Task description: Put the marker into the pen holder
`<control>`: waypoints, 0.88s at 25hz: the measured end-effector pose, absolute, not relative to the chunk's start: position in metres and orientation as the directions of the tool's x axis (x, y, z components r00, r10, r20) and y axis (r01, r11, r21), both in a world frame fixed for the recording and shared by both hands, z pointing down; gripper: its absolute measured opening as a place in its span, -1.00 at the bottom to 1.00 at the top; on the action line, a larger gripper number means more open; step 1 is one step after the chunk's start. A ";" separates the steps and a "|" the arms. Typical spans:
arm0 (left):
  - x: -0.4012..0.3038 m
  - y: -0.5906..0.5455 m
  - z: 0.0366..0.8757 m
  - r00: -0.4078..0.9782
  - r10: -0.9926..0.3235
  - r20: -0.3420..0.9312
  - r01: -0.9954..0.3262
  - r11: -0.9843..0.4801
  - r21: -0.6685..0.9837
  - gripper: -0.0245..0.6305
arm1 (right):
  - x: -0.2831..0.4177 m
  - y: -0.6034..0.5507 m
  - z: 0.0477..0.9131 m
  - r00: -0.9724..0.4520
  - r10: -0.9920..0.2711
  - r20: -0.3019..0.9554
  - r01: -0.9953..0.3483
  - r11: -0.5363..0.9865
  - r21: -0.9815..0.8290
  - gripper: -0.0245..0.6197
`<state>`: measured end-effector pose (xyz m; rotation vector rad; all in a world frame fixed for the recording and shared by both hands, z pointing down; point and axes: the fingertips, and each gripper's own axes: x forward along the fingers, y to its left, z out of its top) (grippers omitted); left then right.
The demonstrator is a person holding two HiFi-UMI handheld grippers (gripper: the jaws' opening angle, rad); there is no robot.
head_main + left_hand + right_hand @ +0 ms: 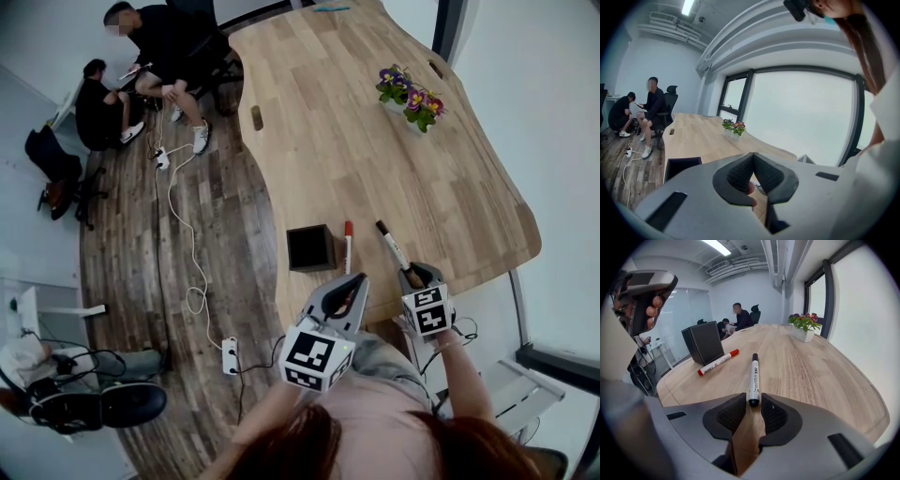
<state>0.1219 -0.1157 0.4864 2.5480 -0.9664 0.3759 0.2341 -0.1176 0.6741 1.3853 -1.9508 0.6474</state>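
Evidently the work has barely begun. The black square pen holder (323,251) stands by the near edge of the pale wooden surface (375,141), toward its left end, and nothing shows inside its dark opening. Two markers lie flat on the wood to the right of it. A white marker with a red cap (347,246) lies just beside the holder. A white marker with a black cap (394,247) lies a little further right, its tail pointing at the near edge.

The right hand-held gripper (415,274) is low at that near edge. In its own view its jaws are apart and straddle the tail end of the black-capped marker, with only a thin gap showing on either side. I judge it poised to grip rather than gripping. The marker rests on the wood, apart from the holder.

The left hand-held gripper (353,281) hangs over the near edge in front of the red-capped marker. Its jaws are pressed together at the tips with nothing between them.

So no step is finished yet. The black-capped marker seems the one chosen. What remains is to close on it, lift it, carry it left past the red-capped marker, tip it upright and lower it into the holder.

A small pot of purple and yellow flowers (410,101) sits well away near the far right edge.
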 end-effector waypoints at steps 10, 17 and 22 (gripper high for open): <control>0.119 -0.112 0.482 0.710 -0.598 0.371 -0.698 -0.668 0.259 -0.92 | 0.237 -0.116 0.675 -0.256 -0.626 0.737 -0.944 0.325 -0.053 -0.73; 0.111 -0.112 0.476 0.695 -0.621 0.362 -0.715 -0.651 0.255 -0.93 | 0.236 -0.113 0.661 -0.263 -0.672 0.692 -0.946 0.321 -0.048 -0.74; 0.105 -0.110 0.473 0.687 -0.633 0.356 -0.723 -0.642 0.254 -0.92 | 0.235 -0.112 0.646 -0.257 -0.712 0.654 -0.951 0.307 -0.040 -0.74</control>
